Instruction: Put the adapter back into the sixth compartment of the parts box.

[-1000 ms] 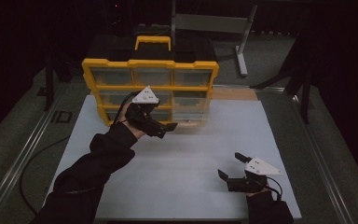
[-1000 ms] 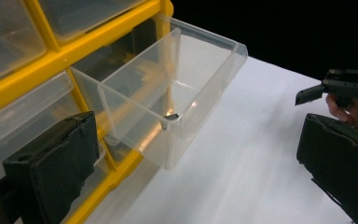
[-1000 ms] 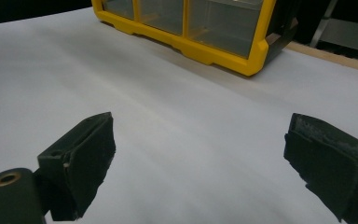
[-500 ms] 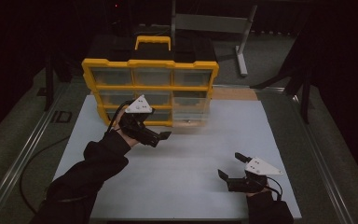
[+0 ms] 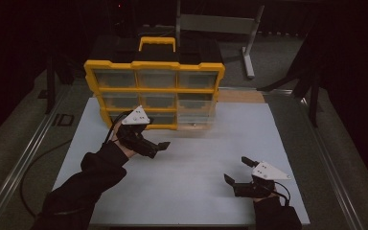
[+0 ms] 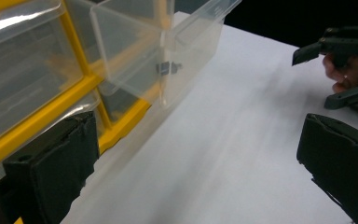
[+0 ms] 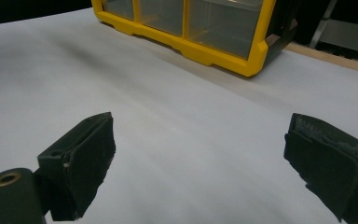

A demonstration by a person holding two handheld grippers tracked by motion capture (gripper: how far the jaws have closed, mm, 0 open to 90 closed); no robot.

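Two hand-held black two-jaw grippers work over a white table top (image 5: 191,163) in front of a yellow plastic organiser case with clear drawers (image 5: 154,93), which stands upright in the upper middle of the high view. The left gripper (image 5: 159,146) sits left of centre in that frame, just below the case's bottom row, its jaws spread apart with nothing between them. In the left gripper view, a clear plastic drawer (image 6: 161,46) juts out of the case at the upper middle of the frame, and a small dark part (image 6: 167,68) lies inside it near its front wall. The right gripper (image 5: 237,171) rests low on the table top at the lower right of the high view, well apart from the case, its jaws wide apart and empty
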